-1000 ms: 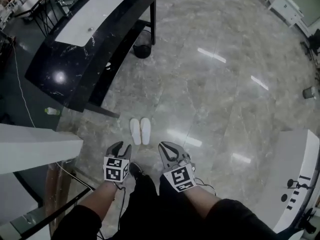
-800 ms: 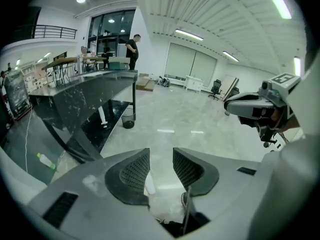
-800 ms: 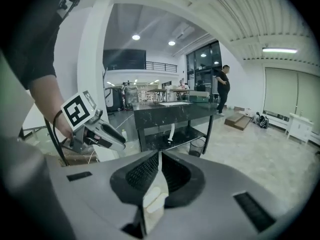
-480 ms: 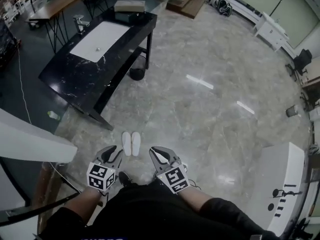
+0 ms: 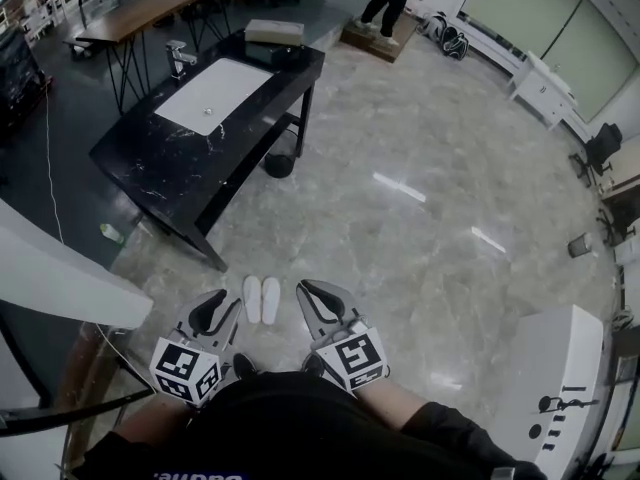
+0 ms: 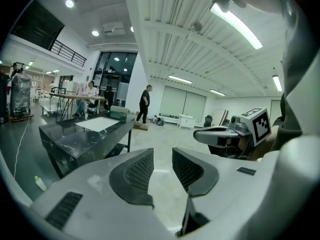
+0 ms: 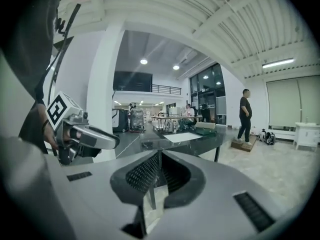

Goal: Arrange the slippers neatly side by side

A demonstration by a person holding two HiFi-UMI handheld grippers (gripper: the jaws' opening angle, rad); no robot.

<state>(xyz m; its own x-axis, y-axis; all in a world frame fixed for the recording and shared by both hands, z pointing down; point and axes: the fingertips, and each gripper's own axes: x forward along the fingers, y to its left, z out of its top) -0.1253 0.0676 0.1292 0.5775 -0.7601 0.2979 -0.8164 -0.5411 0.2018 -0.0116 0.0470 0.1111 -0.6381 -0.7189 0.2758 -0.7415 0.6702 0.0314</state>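
Across the last second the head view has lifted from the floor to the room, and the white slippers (image 5: 262,299) have kept their place: a matched pair, soles flat, long sides touching, toes towards the table (image 5: 135,153), on the floor (image 5: 420,218) just off its near leg. Judged from that, the arranging looks finished. The left hand-held gripper (image 5: 215,310) is narrowly parted and empty; the right hand-held gripper (image 5: 318,303) is closed on nothing. Both are raised, farther from the table than the slippers. The slippers look soft and thin; the floor is glossy veined stone, the table black marble-patterned.
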